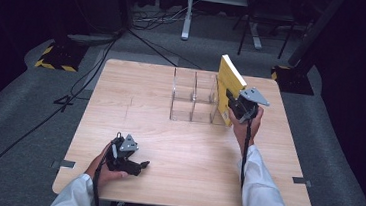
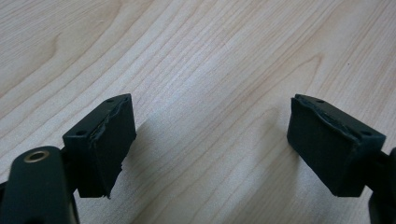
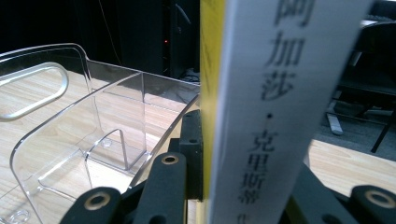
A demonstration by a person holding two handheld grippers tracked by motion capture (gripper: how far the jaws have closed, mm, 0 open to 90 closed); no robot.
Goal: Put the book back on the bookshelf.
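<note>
A yellow book (image 1: 230, 85) is held upright, clamped in the right gripper (image 1: 234, 106) at the right end of the clear divided rack (image 1: 193, 101), not yet judged seated in a slot, while the left gripper (image 1: 138, 165) rests spread and empty on the near-left table (image 1: 191, 159).

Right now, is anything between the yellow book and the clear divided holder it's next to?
Nothing visible blocks it. The right gripper holds the yellow book upright at the right end of the clear holder, whose compartments look empty. The left gripper rests open, far off, near the table's front edge.
</note>
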